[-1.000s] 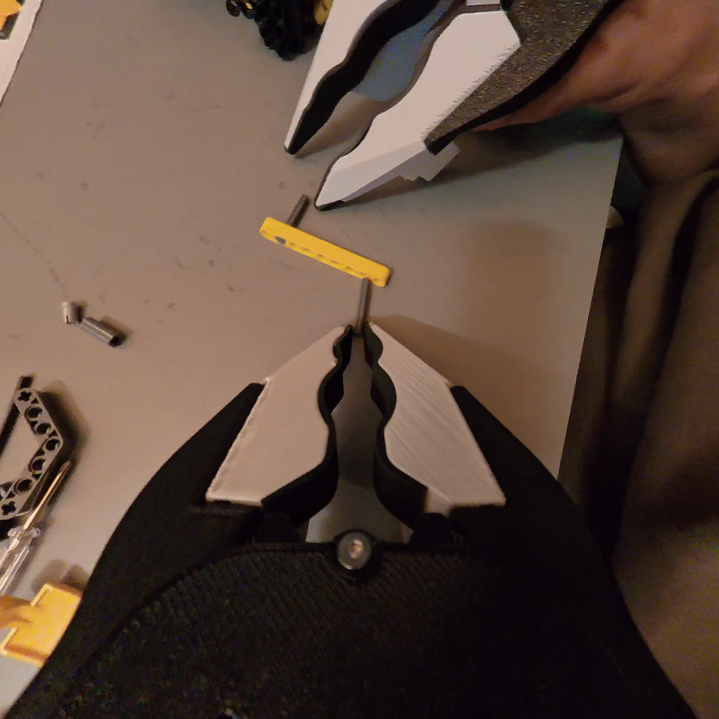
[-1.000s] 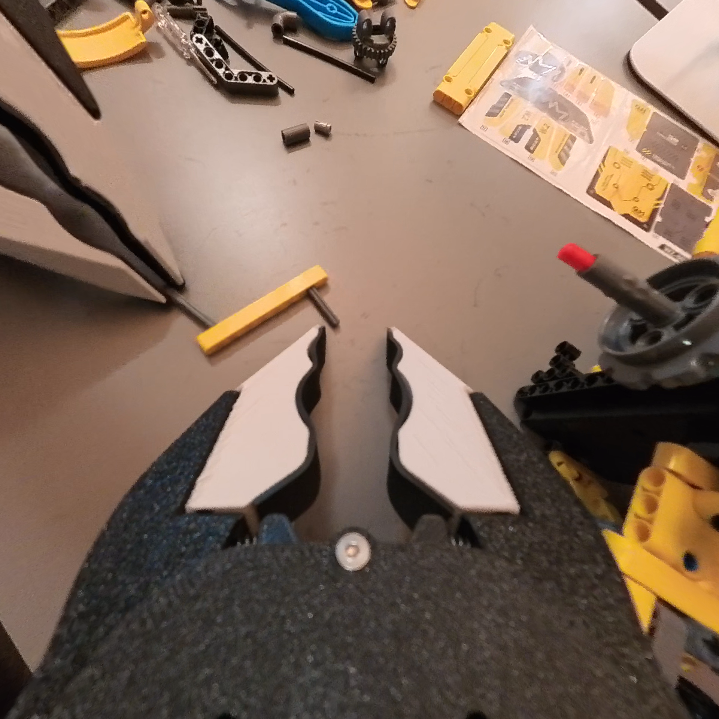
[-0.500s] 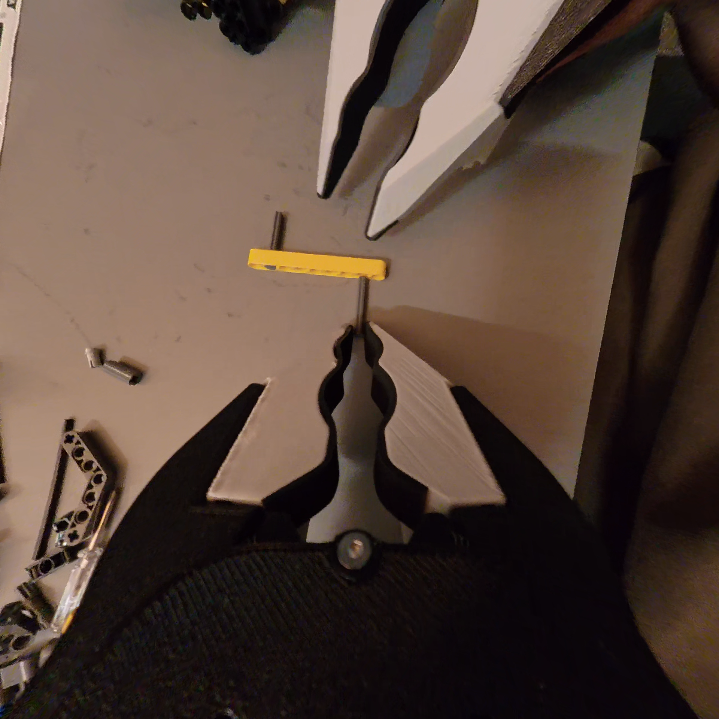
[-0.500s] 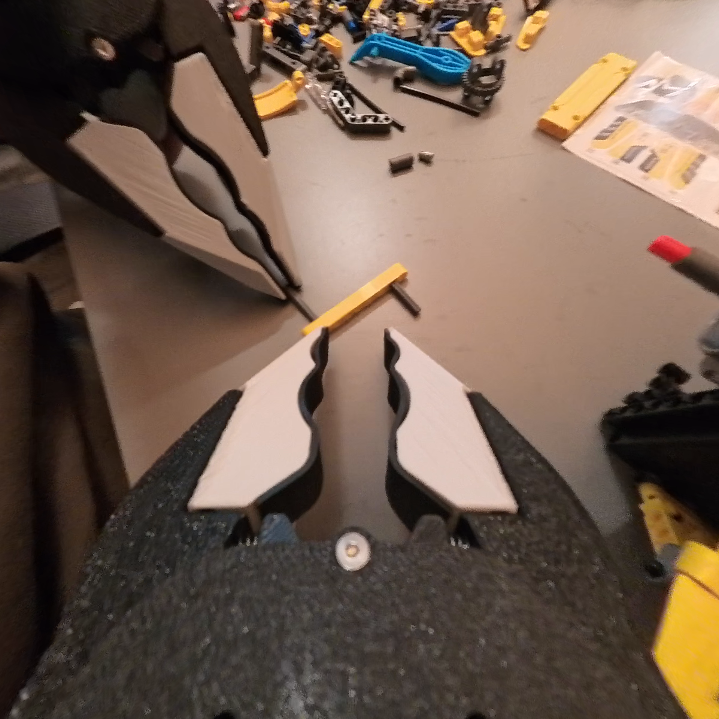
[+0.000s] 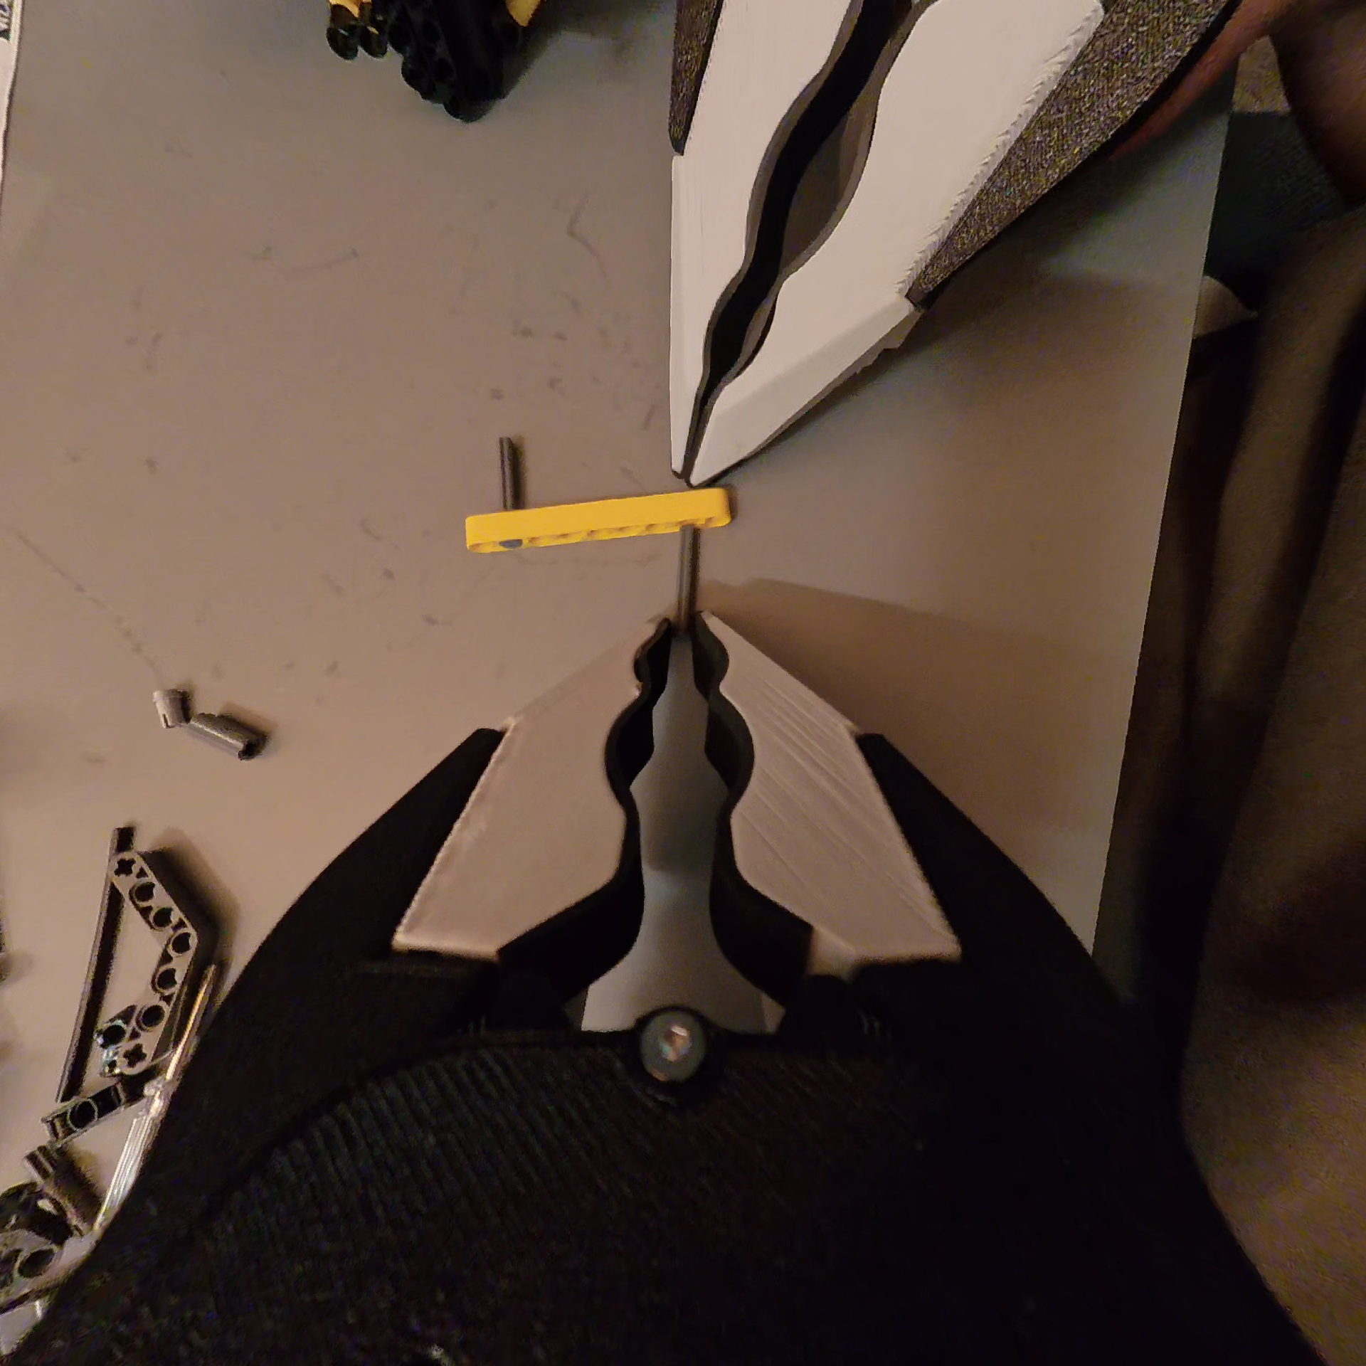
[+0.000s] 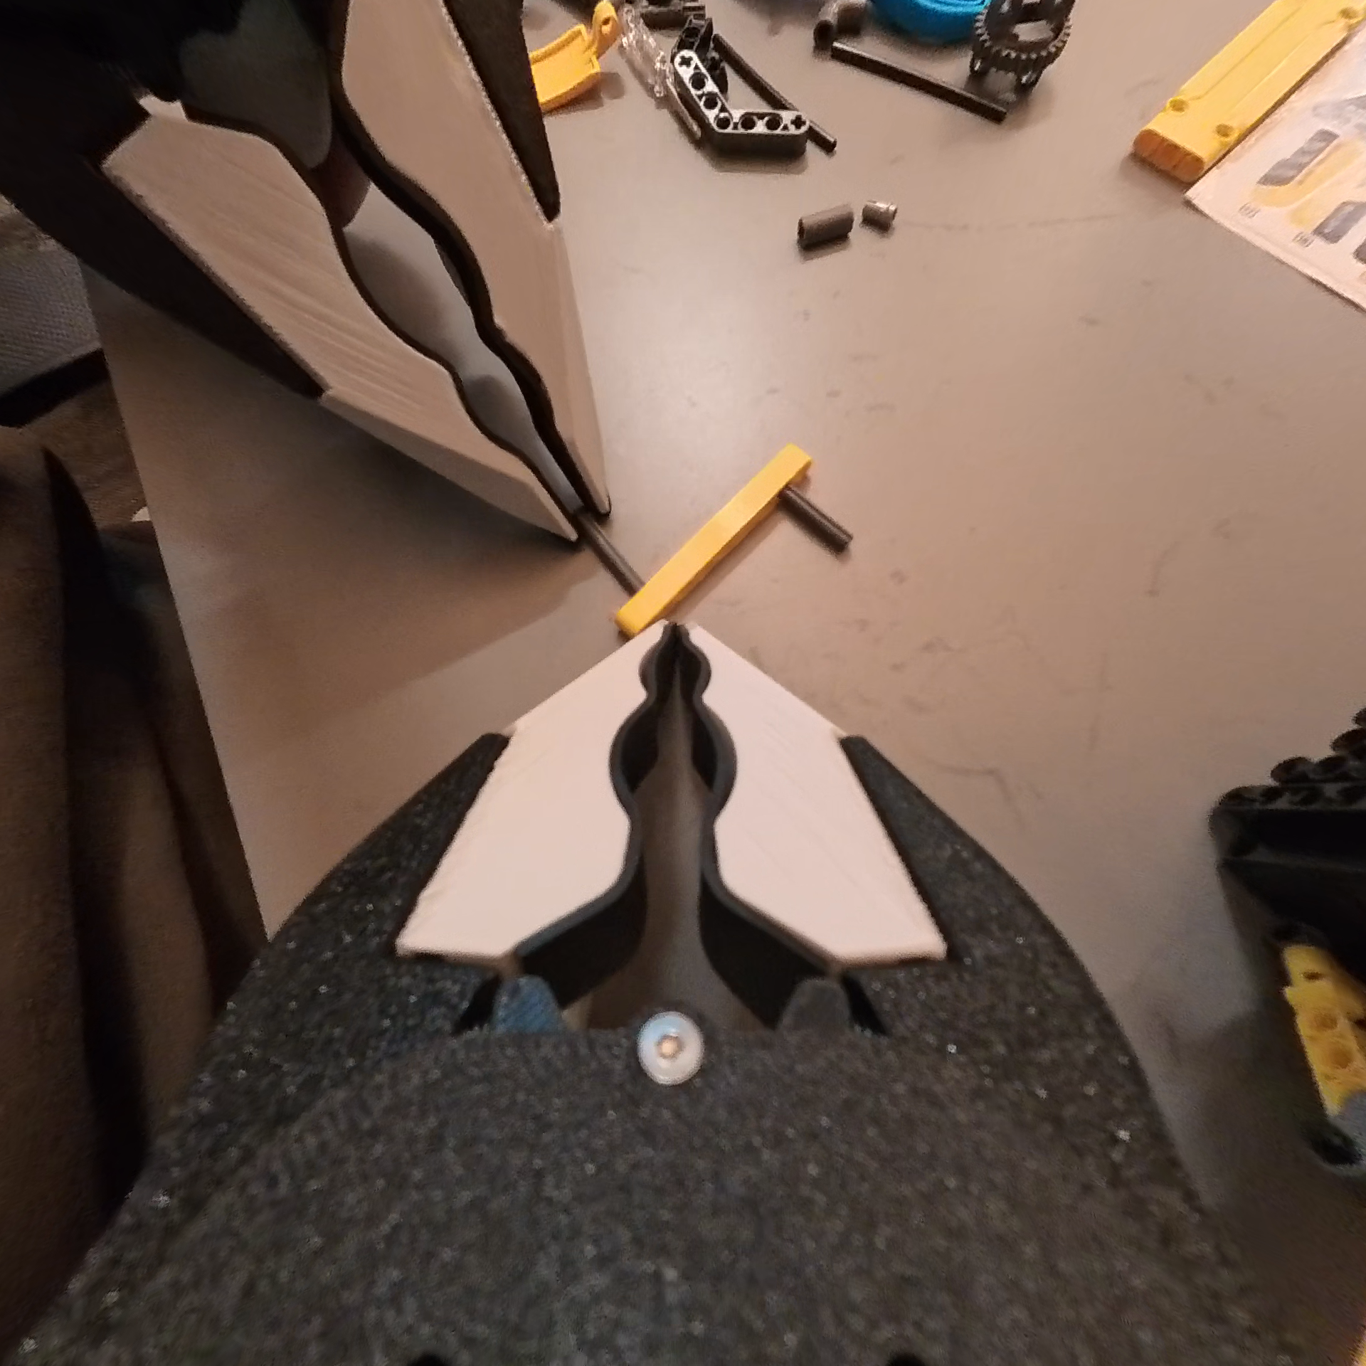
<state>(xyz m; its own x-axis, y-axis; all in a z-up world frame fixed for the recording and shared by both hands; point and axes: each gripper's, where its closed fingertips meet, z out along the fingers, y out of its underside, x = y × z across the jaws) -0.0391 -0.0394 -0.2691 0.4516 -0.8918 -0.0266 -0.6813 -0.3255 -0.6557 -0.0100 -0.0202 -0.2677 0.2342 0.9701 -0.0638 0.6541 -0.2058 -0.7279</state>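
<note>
Grey table (image 5: 259, 332), edge near; loose building parts lie scattered well off to the far side, among them a black angled beam (image 6: 746, 111) and two small grey sleeves (image 5: 211, 724). Left gripper (image 5: 684, 628) clenched on the near dark axle (image 5: 689, 576), which enters one end of the yellow beam (image 5: 599, 517); right gripper (image 6: 674, 628) closed with tips together, holding nothing, touching or just short of that same beam end. A second dark axle (image 6: 817, 521) projects from the beam's other end.
</note>
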